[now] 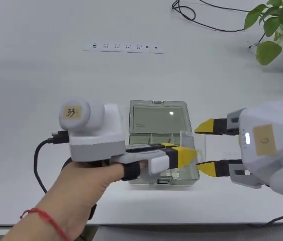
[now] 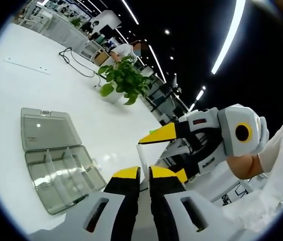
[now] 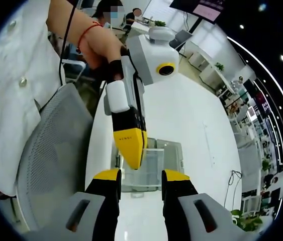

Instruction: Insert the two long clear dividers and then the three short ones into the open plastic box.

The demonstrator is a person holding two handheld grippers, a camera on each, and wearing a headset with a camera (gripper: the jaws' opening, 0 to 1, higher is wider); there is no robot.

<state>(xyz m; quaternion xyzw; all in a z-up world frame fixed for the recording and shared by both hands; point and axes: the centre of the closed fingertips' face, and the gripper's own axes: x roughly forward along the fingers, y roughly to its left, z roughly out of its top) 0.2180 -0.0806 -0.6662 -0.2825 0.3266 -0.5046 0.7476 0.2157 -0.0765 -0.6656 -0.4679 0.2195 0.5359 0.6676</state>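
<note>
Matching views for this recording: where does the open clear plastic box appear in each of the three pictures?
Head view: the open clear plastic box lies at centre, its near half partly behind the left gripper.
Left gripper view: the box lies left of centre, up and left of the tongs.
Right gripper view: the box lies low at centre, between the tongs.
Shared landmark: the potted green plant, top right, upper centre and bottom right respectively.

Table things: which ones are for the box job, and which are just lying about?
For the job: box, divider, left gripper holding it, right gripper.

Just lying about: power strip, cable, plant.
</note>
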